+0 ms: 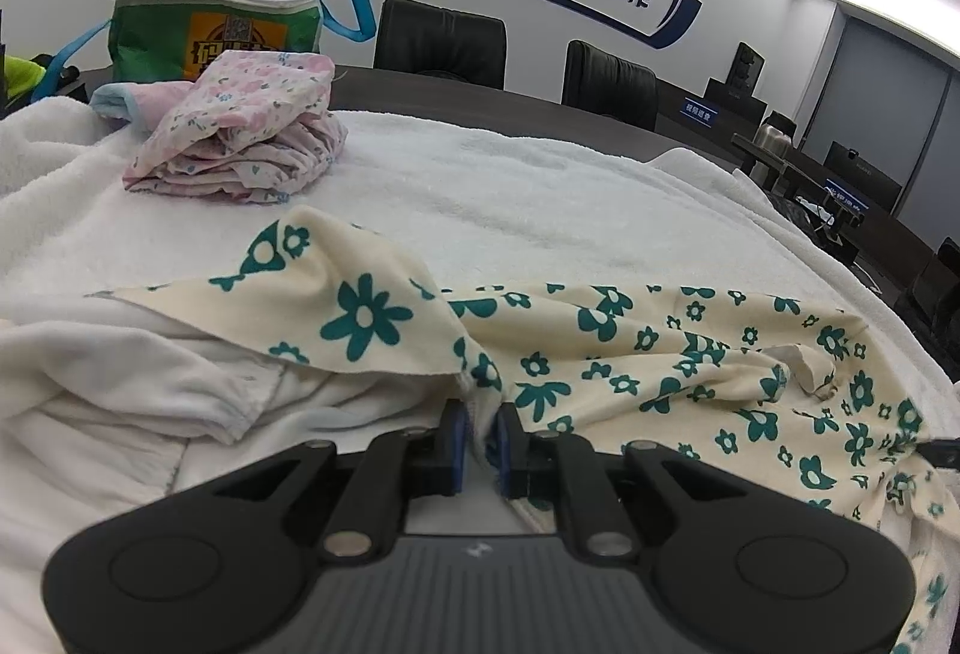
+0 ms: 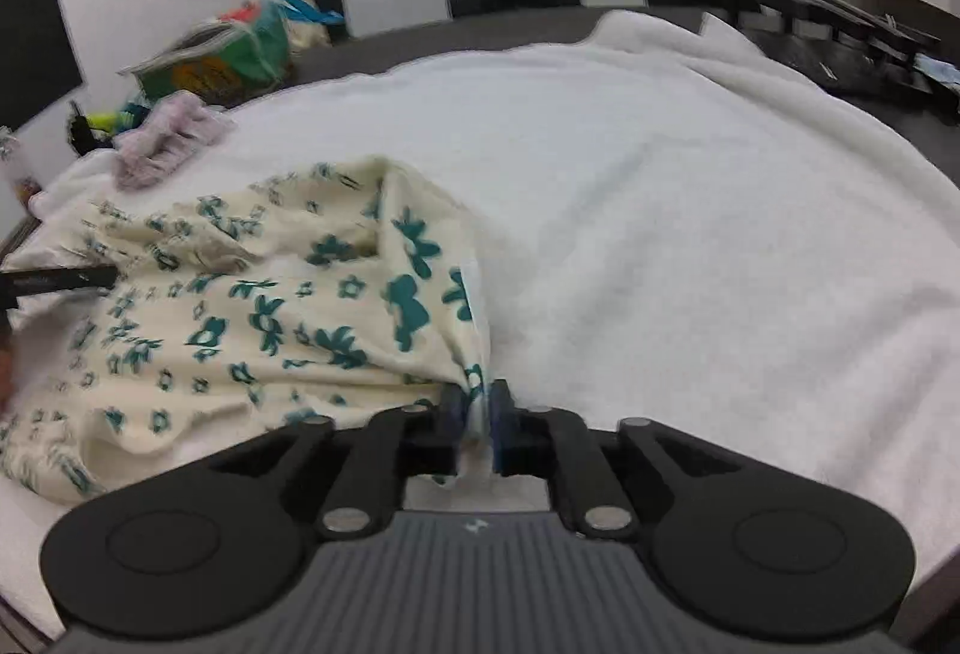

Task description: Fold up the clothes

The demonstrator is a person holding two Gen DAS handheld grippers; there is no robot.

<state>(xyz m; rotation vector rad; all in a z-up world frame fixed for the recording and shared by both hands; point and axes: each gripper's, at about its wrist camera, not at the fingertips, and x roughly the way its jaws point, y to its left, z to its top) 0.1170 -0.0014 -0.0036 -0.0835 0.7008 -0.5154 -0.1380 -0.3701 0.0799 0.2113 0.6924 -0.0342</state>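
Your left gripper point(image 1: 480, 429) is pinching an edge of the cream cloth with green flowers point(image 1: 660, 354) between its two fingers. Your right gripper point(image 2: 477, 414) is squeezing another bunched edge of the same cloth point(image 2: 270, 294). The cloth is lying crumpled on the big white towel point(image 2: 660, 204) that is covering the table. Farther back, a folded pink flowery cloth point(image 1: 240, 132) is sitting on the towel, just in front of a green bag point(image 1: 210, 24).

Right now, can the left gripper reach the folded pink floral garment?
Probably not yet: the left gripper is shut on the cream garment with green flowers. The folded pink floral garment lies beyond, unobstructed.
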